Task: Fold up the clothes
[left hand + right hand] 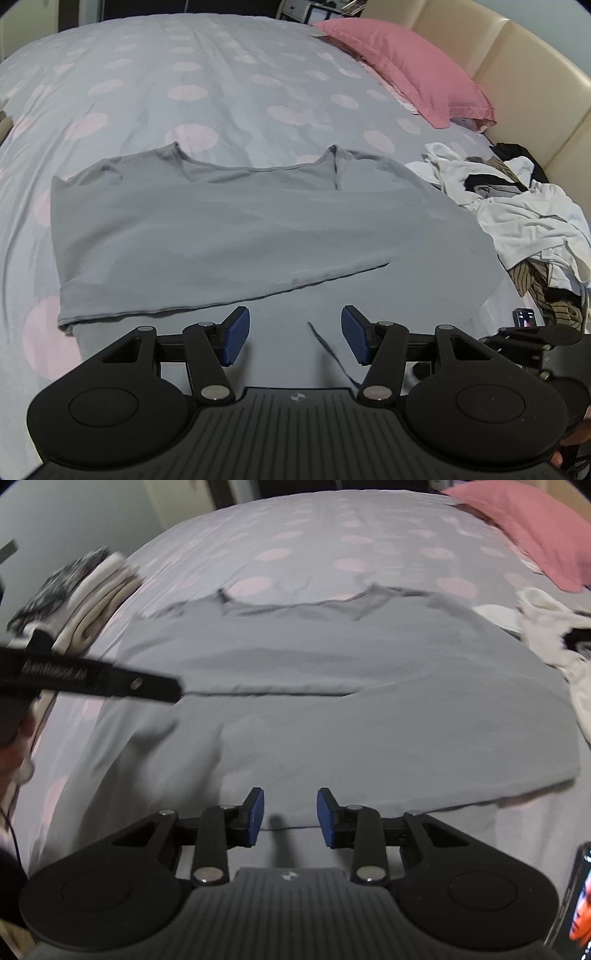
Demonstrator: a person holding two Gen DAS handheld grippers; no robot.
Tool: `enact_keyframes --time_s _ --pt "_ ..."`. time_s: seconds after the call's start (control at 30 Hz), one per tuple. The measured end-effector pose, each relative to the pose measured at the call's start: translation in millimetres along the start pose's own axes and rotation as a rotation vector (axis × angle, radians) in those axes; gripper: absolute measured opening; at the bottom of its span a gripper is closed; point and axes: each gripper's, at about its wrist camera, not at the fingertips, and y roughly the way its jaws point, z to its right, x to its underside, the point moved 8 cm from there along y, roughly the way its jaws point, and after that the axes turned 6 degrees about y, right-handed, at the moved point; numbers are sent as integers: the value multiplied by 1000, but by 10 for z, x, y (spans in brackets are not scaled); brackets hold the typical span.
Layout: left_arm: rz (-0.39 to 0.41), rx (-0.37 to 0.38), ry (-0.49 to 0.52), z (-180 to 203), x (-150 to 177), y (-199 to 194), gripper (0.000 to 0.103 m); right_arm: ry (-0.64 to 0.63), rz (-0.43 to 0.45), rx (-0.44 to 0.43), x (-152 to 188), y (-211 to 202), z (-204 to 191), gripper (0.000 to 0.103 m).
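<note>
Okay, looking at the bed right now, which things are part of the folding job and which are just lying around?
Job: grey top spread flat, unfolded clothes pile, folded stack, left gripper and right gripper, both open.
Lying about: pink pillow, phone.

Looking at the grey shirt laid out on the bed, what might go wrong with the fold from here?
The grey shirt nearly matches the bedcover, so the open left gripper or right gripper may pinch bedding along with the hem. The unfolded laundry pile lies close to the shirt's side and could snag it.
</note>
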Motion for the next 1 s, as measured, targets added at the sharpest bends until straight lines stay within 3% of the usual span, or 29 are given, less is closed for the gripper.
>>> enact_keyframes --time_s 0.13,0.5,0.6,0.7,0.8,1.0 --pt "2 35 -9 50 8 65 53 -24 -43 -4 63 108 -24 28" --pt "-58 72 -7 206 94 428 53 -69 -96 -5 147 224 -75 34" --pt "-79 87 25 331 115 525 45 -67 -100 -8 144 228 -71 33" --pt "-117 71 94 454 177 612 19 -67 -104 -10 138 227 -69 33" --pt "-103 69 158 560 191 586 3 -53 -102 -19 133 212 -51 33" --pt "-26 115 171 631 19 342 2 -15 -77 -24 113 123 -13 42"
